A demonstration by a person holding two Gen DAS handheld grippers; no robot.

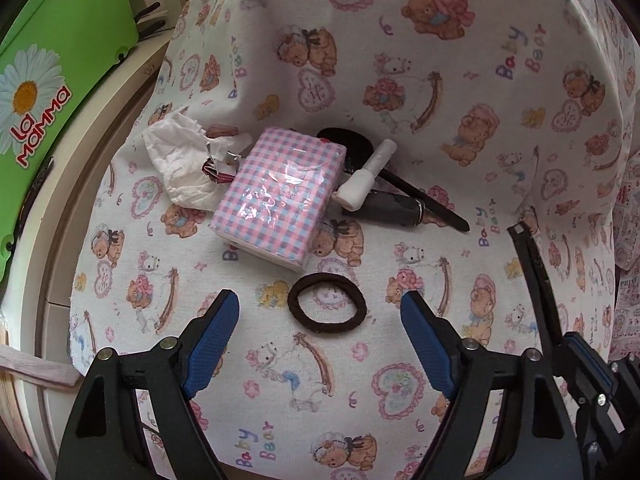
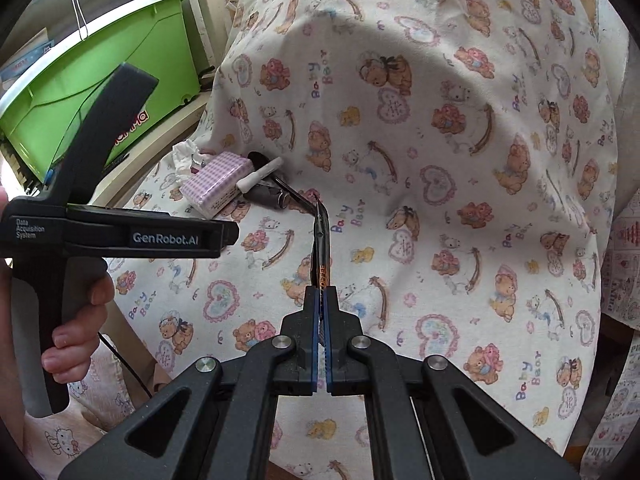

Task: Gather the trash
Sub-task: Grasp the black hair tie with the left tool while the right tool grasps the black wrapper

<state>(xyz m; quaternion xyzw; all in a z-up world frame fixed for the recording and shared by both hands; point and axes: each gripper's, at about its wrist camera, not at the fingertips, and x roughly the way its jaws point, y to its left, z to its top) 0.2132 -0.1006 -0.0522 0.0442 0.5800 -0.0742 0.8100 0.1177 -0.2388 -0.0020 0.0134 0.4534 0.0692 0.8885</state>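
Left gripper [image 1: 320,316] hovers over the bench, jaws spread wide and holding nothing. Between its blue-padded fingertips [image 1: 218,316], on the bear-print cotton cloth [image 1: 500,152] covering the bench, lies a dark brown elastic hair tie [image 1: 327,299], flat, touching neither pad.

Just beyond the hair tie sits a pink-and-blue checked tissue pack in shiny plastic wrap [image 1: 280,196]. At its far-left corner a crumpled white paper tissue [image 1: 180,162] rests against it, with a small scrap of foil-like wrapper [image 1: 224,164] at the join; what that scrap is cannot be made out clearly. To the right of the pack: a short white cylindrical stick [image 1: 366,176] leaning across a dark grey tube [image 1: 384,206], and under both a black long-handled spoon [image 1: 400,184] with its bowl at the far end.

Right gripper [image 2: 321,312] has its jaws closed on a slim black coffee sachet with orange lettering [image 2: 321,248]. The sachet stands up out of the jaws, bent at its far tip, held above the cloth, to the right of the tissue pack cluster. In the left wrist view the same sachet [image 1: 532,276] appears at the right edge as a dark strip rising from the right gripper.

A lime-green plastic bin with a daisy logo [image 1: 60,60] stands to the far left, off the bench.
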